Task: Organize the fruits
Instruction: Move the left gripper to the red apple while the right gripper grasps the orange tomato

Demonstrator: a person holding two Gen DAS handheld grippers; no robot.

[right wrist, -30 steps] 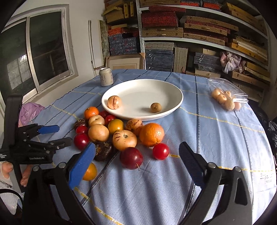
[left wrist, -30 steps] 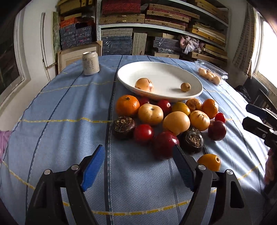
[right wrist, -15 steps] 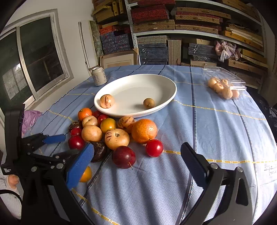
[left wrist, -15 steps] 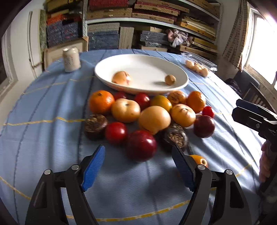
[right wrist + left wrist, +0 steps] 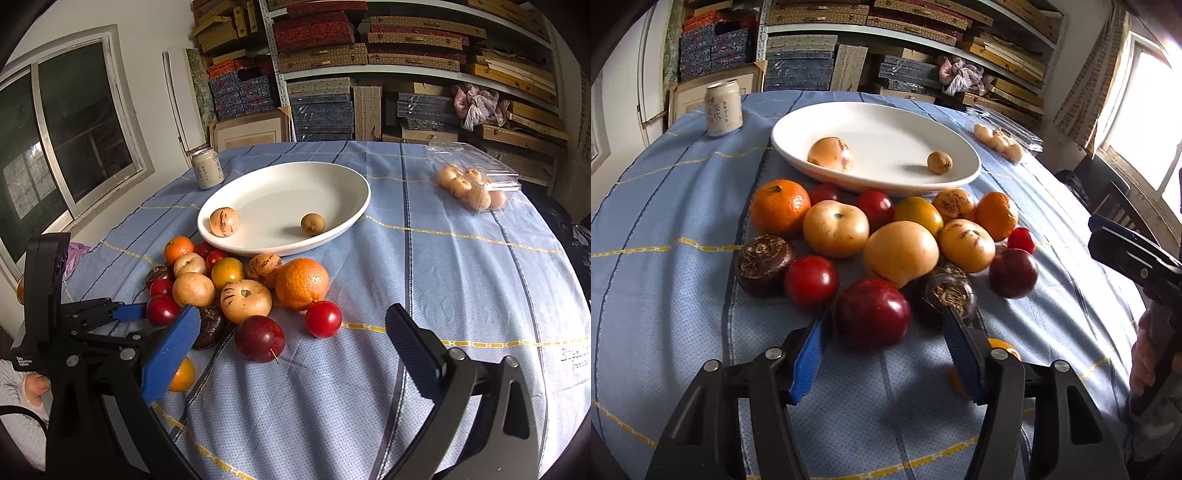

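A pile of several fruits lies in front of a white oval plate [image 5: 956, 173], which holds a striped yellow fruit [image 5: 831, 154] and a small brown one [image 5: 939, 161]. My left gripper [image 5: 882, 332] is open, its blue pads on either side of a dark red plum [image 5: 873, 317] at the pile's near edge, not touching it. In the right wrist view this plum [image 5: 161, 310] sits by the left gripper [image 5: 147, 321]. My right gripper [image 5: 291, 350] is open and empty, above the cloth near another dark plum [image 5: 259, 338] and a red cherry tomato [image 5: 323, 318].
A drink can [image 5: 723, 108] stands at the back left. A clear box of small fruits [image 5: 476, 184] lies at the back right. A small orange fruit [image 5: 1001, 345] sits behind my left gripper's right finger. Shelves of boxes stand behind the round blue-clothed table [image 5: 461, 277].
My left gripper has moved forward and lower toward the pile, so the dark red plum now sits between its pads. The right gripper has shifted a little closer to the fruits.
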